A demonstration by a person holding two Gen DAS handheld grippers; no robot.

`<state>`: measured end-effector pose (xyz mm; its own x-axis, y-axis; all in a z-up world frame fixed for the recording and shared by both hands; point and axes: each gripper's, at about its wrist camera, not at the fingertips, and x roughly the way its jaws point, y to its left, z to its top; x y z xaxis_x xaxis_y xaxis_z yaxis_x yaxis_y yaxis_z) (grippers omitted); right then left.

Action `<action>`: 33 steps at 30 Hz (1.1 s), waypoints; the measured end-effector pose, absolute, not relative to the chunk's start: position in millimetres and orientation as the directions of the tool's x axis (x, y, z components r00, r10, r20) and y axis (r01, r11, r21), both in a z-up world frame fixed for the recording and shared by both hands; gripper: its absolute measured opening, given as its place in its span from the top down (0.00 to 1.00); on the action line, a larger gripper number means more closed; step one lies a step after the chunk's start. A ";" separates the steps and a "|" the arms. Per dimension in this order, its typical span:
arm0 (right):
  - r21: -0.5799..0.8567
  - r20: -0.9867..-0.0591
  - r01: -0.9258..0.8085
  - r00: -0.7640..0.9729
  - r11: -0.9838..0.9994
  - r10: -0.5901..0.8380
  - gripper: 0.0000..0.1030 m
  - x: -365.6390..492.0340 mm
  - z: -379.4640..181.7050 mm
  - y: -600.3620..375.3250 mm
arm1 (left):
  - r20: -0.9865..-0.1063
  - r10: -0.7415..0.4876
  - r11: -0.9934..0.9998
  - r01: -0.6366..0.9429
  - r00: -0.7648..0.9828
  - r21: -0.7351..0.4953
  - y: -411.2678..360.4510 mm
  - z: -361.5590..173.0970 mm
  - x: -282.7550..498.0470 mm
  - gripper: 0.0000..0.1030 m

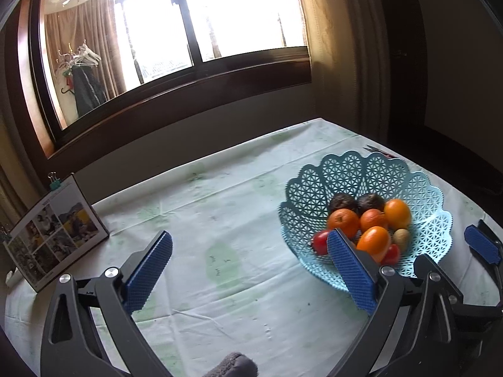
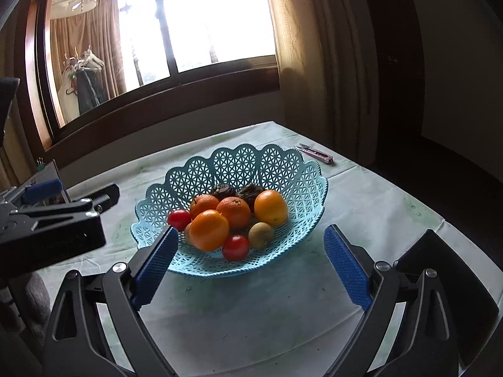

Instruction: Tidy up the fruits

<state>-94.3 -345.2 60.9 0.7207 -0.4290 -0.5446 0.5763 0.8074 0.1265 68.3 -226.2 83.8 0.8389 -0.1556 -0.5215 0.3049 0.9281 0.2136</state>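
Fruit (image 2: 234, 216) piled in basket (image 2: 301, 169), likely gathered already. Left gripper (image 1: 250, 270) and right gripper (image 2: 250, 271) spread wide, nothing grasped.

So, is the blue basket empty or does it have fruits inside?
Not empty. The blue basket holds a pile of fruit: oranges, two red tomatoes, a kiwi and two dark fruits at the back.

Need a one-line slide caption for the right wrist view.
Open right gripper faces a blue lattice basket of oranges, tomatoes and a kiwi.
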 end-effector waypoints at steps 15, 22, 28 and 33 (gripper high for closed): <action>0.125 -0.553 0.593 0.707 0.795 -0.441 0.07 -94.7 58.8 -347.5 | -0.444 -0.058 0.894 0.245 0.894 0.375 -237.8 81.7 61.6 0.05; 0.115 -0.551 0.608 0.697 0.786 -0.458 0.07 -95.6 58.9 -349.6 | -0.431 -0.031 0.879 0.230 0.902 0.417 -243.2 78.6 60.4 0.05; 0.109 -0.553 0.619 0.688 0.778 -0.470 0.07 -95.3 57.7 -350.9 | -0.432 -0.018 0.869 0.228 0.902 0.439 -245.8 75.2 62.0 0.05; 0.108 -0.557 0.621 0.684 0.776 -0.470 0.07 -95.7 57.9 -350.4 | -0.426 -0.012 0.860 0.226 0.905 0.458 -249.0 73.8 61.4 0.05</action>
<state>-95.7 -350.4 57.9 0.6843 -0.4704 -0.5573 0.6214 0.7761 0.1079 61.4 -249.0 73.8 0.9048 -0.0116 -0.4256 0.2263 0.8599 0.4576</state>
